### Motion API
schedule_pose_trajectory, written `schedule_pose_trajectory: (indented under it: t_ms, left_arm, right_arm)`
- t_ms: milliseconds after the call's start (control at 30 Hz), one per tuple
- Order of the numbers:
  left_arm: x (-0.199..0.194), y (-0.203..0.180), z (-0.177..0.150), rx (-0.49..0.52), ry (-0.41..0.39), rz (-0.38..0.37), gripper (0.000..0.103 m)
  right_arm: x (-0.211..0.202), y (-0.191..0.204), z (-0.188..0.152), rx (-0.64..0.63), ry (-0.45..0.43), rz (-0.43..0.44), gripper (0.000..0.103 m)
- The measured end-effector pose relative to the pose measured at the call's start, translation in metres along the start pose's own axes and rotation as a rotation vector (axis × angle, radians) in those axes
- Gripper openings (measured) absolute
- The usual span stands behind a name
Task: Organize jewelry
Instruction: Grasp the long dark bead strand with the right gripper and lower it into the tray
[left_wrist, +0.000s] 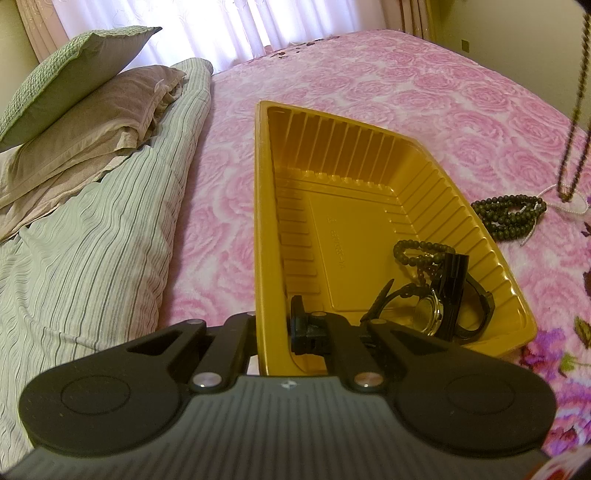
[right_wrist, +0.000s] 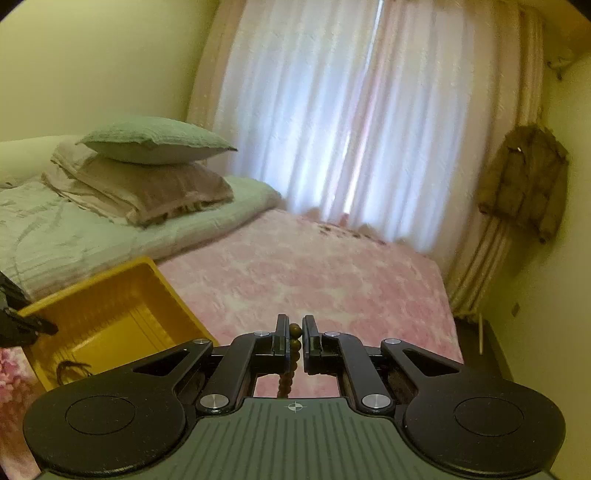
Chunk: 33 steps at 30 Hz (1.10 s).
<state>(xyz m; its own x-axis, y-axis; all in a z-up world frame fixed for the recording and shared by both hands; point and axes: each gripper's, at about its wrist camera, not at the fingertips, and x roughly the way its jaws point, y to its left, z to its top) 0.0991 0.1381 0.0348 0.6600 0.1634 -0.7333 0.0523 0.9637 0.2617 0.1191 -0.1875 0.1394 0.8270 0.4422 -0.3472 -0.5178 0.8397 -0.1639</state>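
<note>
Pink rose-patterned bedspread (left_wrist: 369, 85) fills both views. Ribbed yellow plastic tray (left_wrist: 373, 162) sits ahead of the left gripper (left_wrist: 273, 328), whose jaws pinch the tray's near wall; from the right wrist the tray is down-left of the jaws. Only the left wrist shows the tray's contents: black-strapped wristwatch (left_wrist: 430, 312) and dark bead bracelet (left_wrist: 417, 251) in the corner right of the jaws, plus coiled dark bead strands (left_wrist: 509, 216) on the bedspread beyond. Right gripper (right_wrist: 294, 341) is clamped on a brown wooden bead string (right_wrist: 294, 345), hanging below.
</note>
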Motion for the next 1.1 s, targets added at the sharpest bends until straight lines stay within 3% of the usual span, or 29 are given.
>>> schedule_pose_trajectory:
  t_ms: [600,1100]
  left_arm:
    - [0.0,0.0,0.001,-0.001,-0.002,-0.003,0.003]
    - [0.003,0.002,0.002,-0.009,-0.008,-0.01,0.003]
  right_arm:
    - [0.064,0.067,0.06,-0.126,-0.044,0.208,0.006]
    - [0.135,0.108,0.039,-0.179,0.128,0.333,0.006]
